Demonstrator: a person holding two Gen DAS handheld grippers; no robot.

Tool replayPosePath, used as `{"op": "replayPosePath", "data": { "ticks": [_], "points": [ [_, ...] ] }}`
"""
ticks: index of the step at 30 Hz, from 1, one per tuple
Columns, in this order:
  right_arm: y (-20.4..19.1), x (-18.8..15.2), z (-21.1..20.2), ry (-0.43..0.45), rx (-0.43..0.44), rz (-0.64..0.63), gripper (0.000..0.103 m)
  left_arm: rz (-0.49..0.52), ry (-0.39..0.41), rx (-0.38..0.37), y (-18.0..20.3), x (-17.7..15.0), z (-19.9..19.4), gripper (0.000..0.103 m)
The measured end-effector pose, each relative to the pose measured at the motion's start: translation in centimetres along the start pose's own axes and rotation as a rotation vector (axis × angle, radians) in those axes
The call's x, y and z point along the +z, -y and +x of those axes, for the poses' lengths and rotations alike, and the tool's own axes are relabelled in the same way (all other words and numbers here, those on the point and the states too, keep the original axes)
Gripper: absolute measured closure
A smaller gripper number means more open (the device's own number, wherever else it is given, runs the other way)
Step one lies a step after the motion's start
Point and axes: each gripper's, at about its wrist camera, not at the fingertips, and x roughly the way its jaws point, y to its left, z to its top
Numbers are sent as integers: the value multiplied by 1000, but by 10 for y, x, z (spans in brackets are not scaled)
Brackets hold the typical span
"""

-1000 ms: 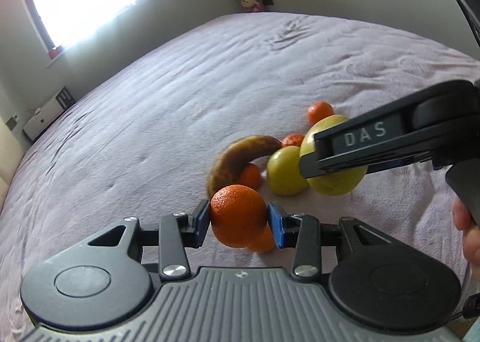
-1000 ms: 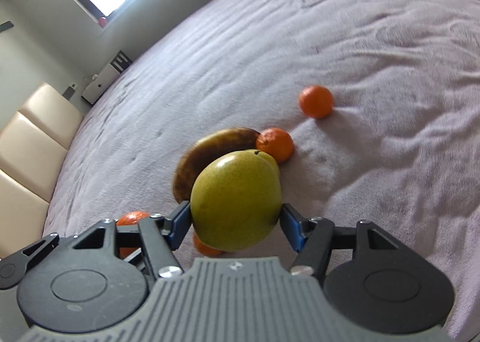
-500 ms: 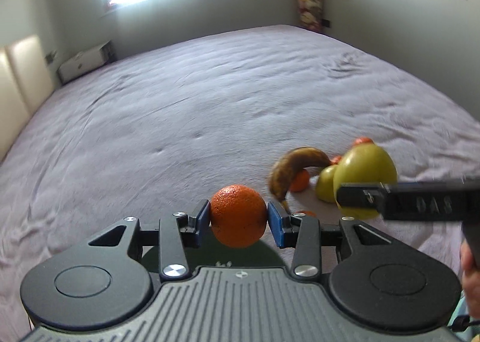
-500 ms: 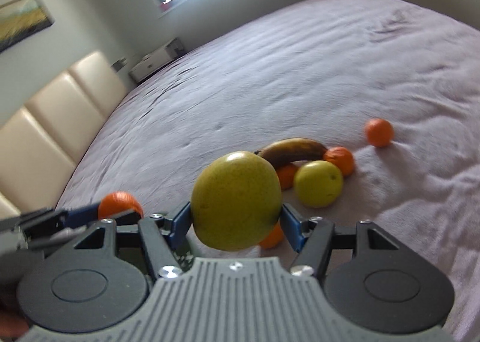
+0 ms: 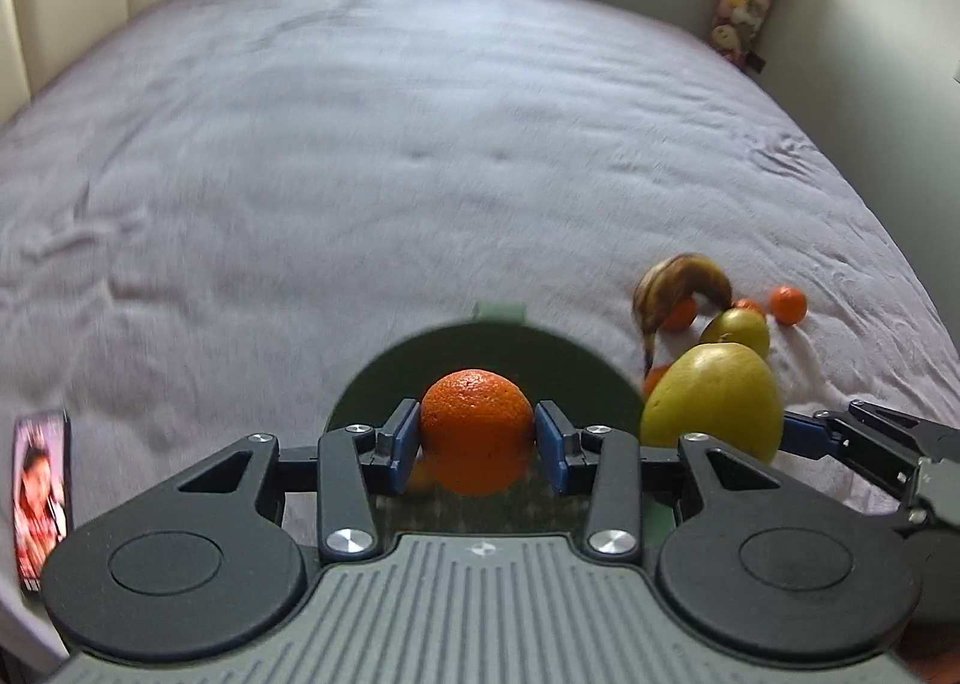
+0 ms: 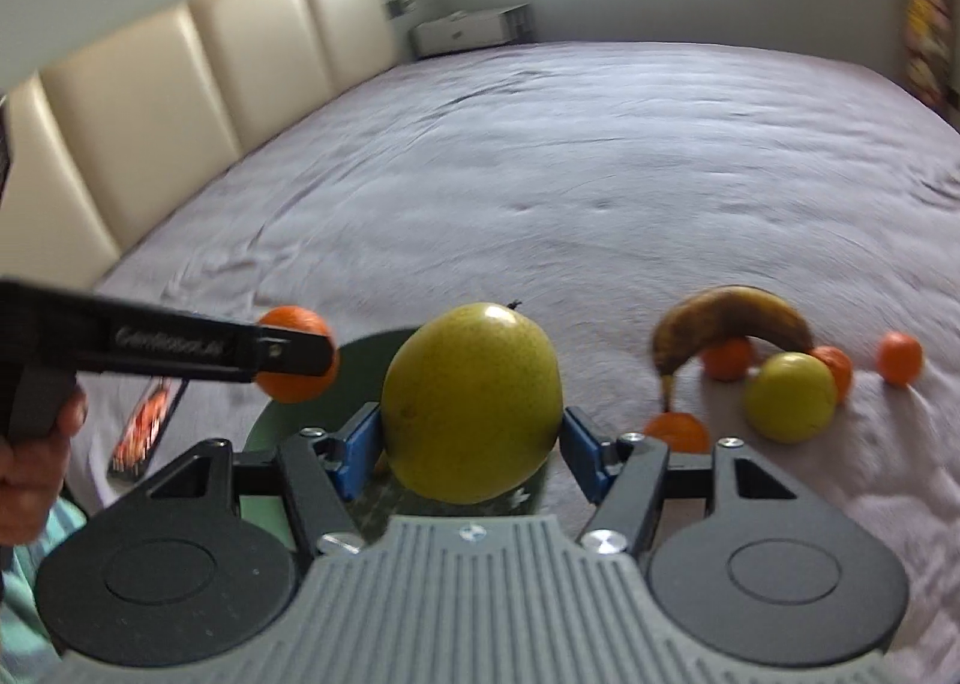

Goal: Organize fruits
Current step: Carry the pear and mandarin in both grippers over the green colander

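Phone [image 5: 42, 495] lying at left edge of bed [image 5: 360, 174]. Left gripper [image 5: 477, 438] clamped on orange [image 5: 477, 431], held above dark green plate [image 5: 480, 351]. Right gripper [image 6: 471, 438] clamped on pear [image 6: 472, 401], just beside plate rim. Farther right on bed: banana [image 6: 738, 318], yellow apple [image 6: 791, 397], four small oranges [image 6: 899, 357] clustered close.

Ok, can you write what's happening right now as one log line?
left gripper: shut on round orange | right gripper: shut on yellow-green pear | both above dark green plate
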Motion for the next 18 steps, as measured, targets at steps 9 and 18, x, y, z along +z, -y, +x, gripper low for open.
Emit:
{"op": "replayPosePath", "data": {
  "ticks": [9,18],
  "points": [
    [-25,-6,32,-79,-25,-173,42,-2,-110,2,-17,-10,21,56],
    [-36,-10,65,-158,-57,-293,42,57,-196,18,-15,-17,42,56]
  ]
}}
